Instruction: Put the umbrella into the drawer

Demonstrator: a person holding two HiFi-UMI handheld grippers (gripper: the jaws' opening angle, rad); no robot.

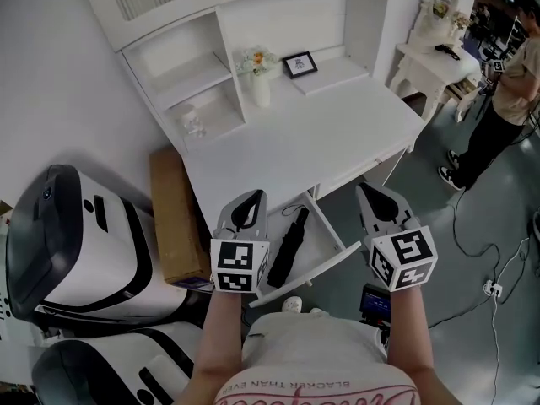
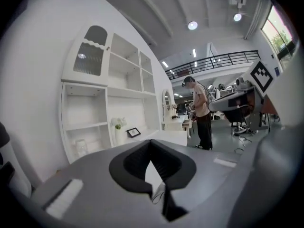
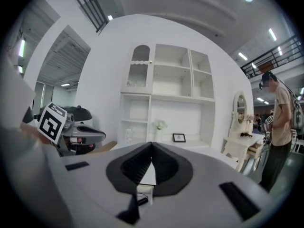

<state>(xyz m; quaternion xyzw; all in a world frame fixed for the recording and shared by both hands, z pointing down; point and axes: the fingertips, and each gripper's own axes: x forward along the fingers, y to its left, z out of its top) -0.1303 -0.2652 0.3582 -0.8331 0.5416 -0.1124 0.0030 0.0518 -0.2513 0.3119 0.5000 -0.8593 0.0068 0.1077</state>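
Note:
A black folded umbrella (image 1: 288,245) lies lengthwise inside the pulled-out white drawer (image 1: 327,229) under the desk's front edge. My left gripper (image 1: 251,195) hovers just left of the drawer above its near end, its jaws shut with nothing between them. My right gripper (image 1: 371,189) is held to the right of the drawer, also shut and empty. Along the left gripper (image 2: 151,141) and the right gripper (image 3: 152,144), the dark pads meet at the tip. Both point toward the white hutch.
The white desk (image 1: 321,133) carries a flower vase (image 1: 258,74) and a small picture frame (image 1: 299,63). A brown box (image 1: 175,218) and a white-and-black machine (image 1: 76,243) stand at left. A person (image 1: 502,99) stands by a dressing table (image 1: 430,57) at right.

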